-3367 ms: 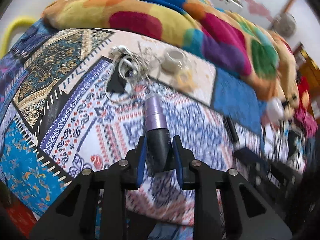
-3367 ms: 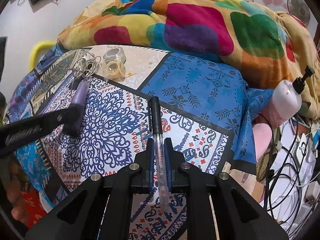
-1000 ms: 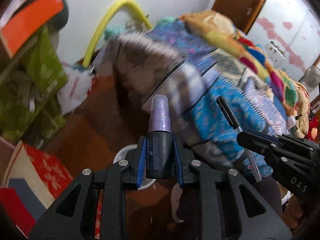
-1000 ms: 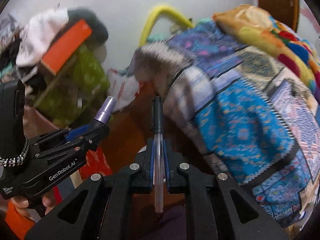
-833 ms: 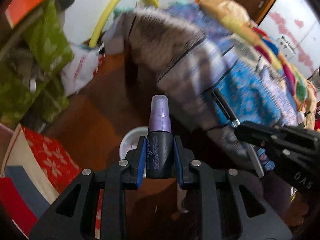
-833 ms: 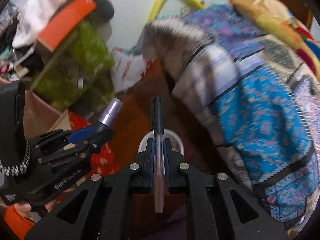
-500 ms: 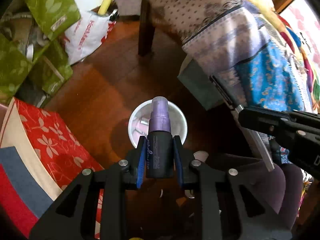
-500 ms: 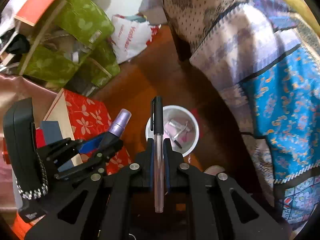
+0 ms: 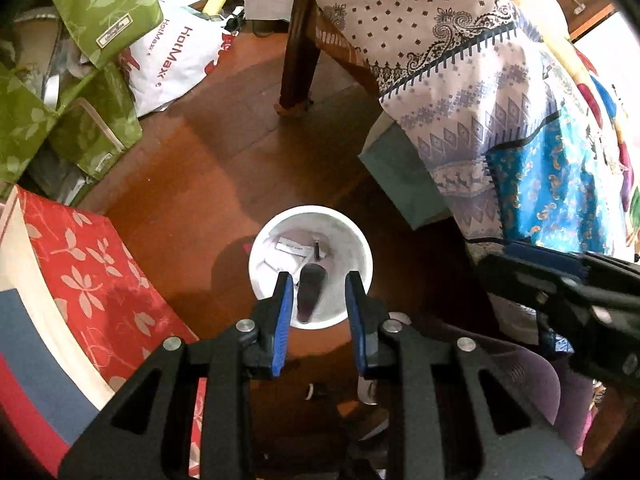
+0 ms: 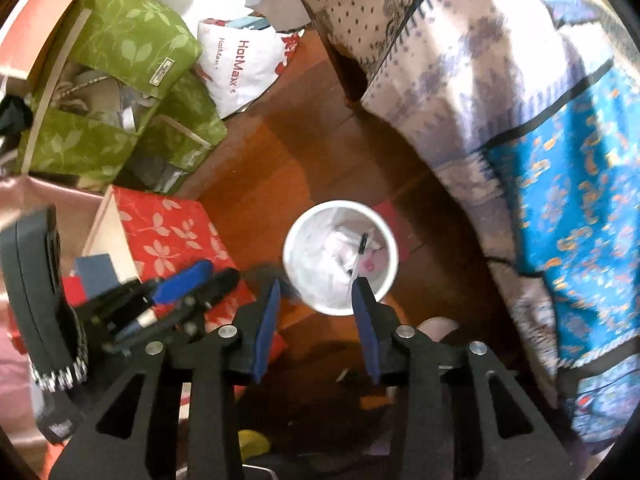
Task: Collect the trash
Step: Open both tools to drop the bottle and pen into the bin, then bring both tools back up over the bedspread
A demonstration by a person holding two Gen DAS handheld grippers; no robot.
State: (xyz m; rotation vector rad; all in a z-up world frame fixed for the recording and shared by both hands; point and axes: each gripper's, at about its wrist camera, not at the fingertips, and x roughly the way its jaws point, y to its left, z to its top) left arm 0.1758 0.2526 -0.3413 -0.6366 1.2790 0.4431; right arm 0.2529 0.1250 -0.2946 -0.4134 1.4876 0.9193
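A white trash bin (image 9: 362,252) stands on the wooden floor below both grippers; it also shows in the right wrist view (image 10: 296,280). My left gripper (image 9: 318,284) is open above it, and the dark spray bottle (image 9: 310,288) lies blurred inside the bin between the fingers. My right gripper (image 10: 316,288) is open over the bin, and the pen (image 10: 357,258) sits tilted inside it among white paper scraps. The left gripper (image 10: 176,284) shows at the left of the right wrist view.
The patterned bedspread (image 9: 500,92) hangs at the right over a wooden bed leg (image 9: 296,60). A red flowered box (image 9: 92,264) stands left of the bin. Green bags (image 10: 120,92) and a white HotMax bag (image 10: 244,68) lie at the far left.
Both grippers swung from the bed to above the bin and opened. The spray bottle left the left gripper and the pen left the right gripper; both are now in the bin.
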